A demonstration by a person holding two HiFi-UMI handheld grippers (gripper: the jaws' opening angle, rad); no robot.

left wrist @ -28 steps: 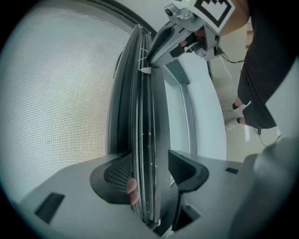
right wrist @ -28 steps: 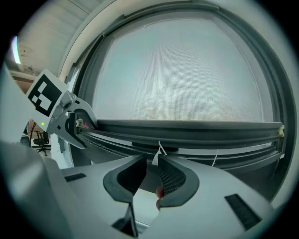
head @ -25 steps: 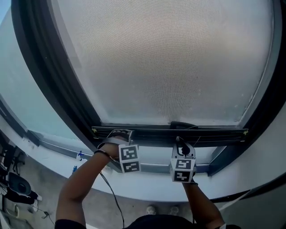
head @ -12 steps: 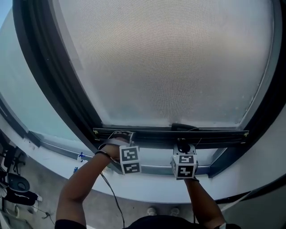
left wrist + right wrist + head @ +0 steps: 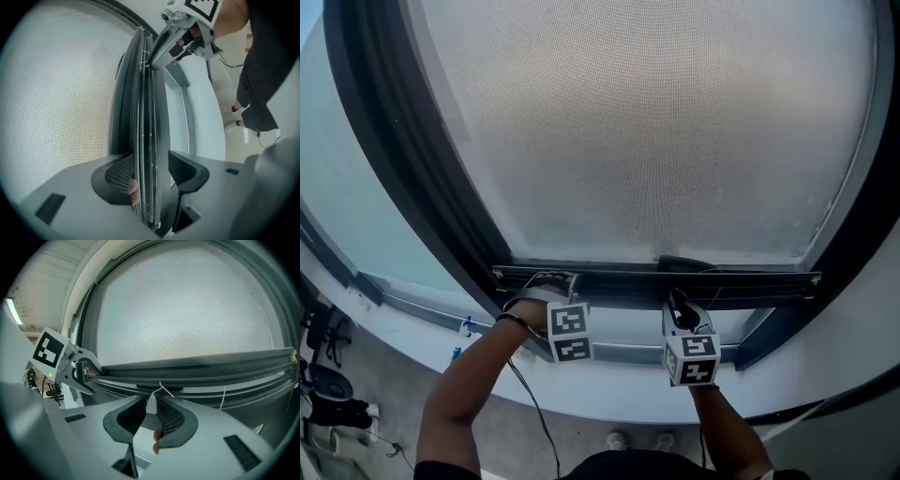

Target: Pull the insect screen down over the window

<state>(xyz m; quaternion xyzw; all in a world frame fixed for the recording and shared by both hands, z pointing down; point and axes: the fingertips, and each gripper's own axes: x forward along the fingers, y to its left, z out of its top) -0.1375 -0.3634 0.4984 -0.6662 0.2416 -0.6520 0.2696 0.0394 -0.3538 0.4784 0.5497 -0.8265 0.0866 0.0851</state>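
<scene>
The grey mesh insect screen covers most of the window, and its dark bottom bar hangs a little above the lower frame rail. My left gripper is shut on the bar's left part. In the left gripper view the bar runs between the left gripper's pads. My right gripper sits just under the bar's middle. It is shut on a small white pull tag that hangs on a thin cord from the bar. The right gripper pinches the tag near its tips.
A thick dark window frame curves round the screen, with a pale sill below it. Further down are the floor, the person's shoes, a loose cable and dark equipment at the left.
My right gripper has drifted slightly down and to the right under the bar. The left gripper and the bar have barely moved.
</scene>
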